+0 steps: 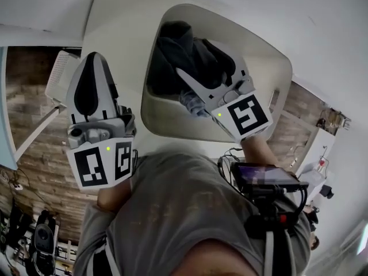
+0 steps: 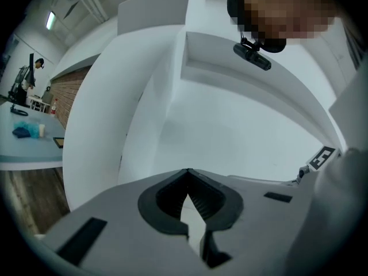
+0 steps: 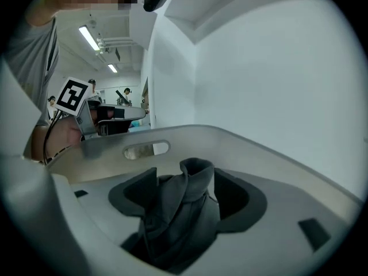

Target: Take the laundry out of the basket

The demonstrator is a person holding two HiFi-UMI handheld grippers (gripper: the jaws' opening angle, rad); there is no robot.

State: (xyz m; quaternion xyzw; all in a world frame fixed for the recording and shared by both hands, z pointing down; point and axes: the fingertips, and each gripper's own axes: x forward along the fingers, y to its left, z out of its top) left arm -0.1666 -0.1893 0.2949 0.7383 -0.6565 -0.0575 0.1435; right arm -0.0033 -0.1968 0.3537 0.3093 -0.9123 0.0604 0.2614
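Note:
A white laundry basket (image 1: 276, 68) stands on a white surface and holds dark grey laundry (image 1: 178, 56). My right gripper (image 1: 187, 91) reaches into the basket from its near rim. In the right gripper view its jaws (image 3: 185, 177) stand wide apart, open, and a bunched fold of the dark grey cloth (image 3: 178, 223) rises between them; the basket's far wall with a handle slot (image 3: 146, 150) lies behind. My left gripper (image 1: 92, 59) hovers left of the basket, outside it. It is shut, tips (image 2: 187, 172) meeting, with nothing in it.
The basket rests on a white counter (image 1: 115, 16) against white walls. A white perforated object (image 1: 57, 73) stands at the left over a wooden floor (image 1: 34, 137). A pale blue table (image 2: 29, 148) with small blue things lies far left.

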